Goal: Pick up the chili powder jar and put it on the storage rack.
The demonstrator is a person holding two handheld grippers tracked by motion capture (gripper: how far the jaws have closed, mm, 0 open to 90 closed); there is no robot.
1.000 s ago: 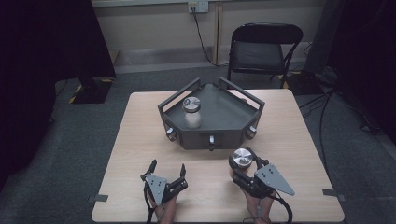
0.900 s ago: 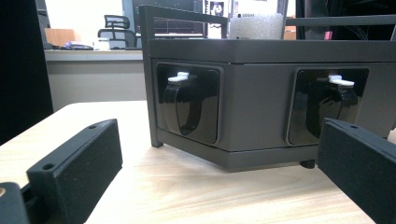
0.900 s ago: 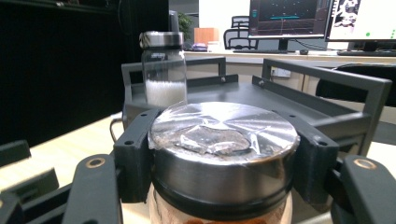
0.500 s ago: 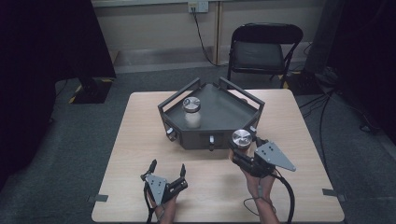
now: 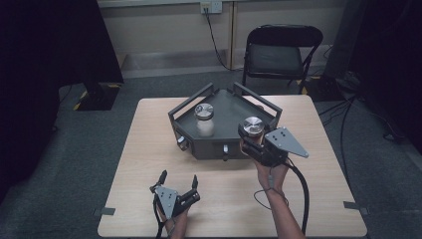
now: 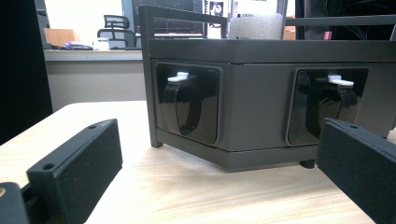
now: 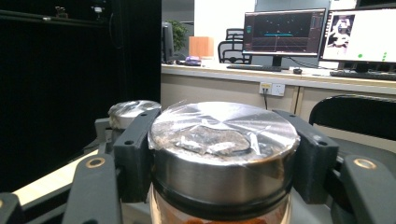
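The table (image 5: 149, 149) carries 1 large piece: a dark, angular metal tray (image 5: 219, 144) with rails along its far edges and 2 recessed latches in its near walls, standing toward the far middle of the table. In the left gripper view those walls and latches face the camera close up.

Inside the tray, toward its left, stands 1 glass jar (image 5: 204, 118) with a metal lid, upright and untouched. This looks like the part already done: 1 jar is in place.

The second jar (image 5: 253, 130) is the one in hand. The right gripper (image 5: 251, 142) grasps it just below the steel lid, jaws clenched on either side of the neck, as the right gripper view shows, where plastic film covers the lid top. In the high view this jar hangs upright over the near right edge of the tray, at the rim, not set down. Judging from that, what is left is to carry it over the wall, lower it onto the tray floor right of the first jar, and let go.

The left gripper (image 5: 177, 183) rests low on the near left of the table, jaws spread wide and released, nothing between them, well apart from the tray.
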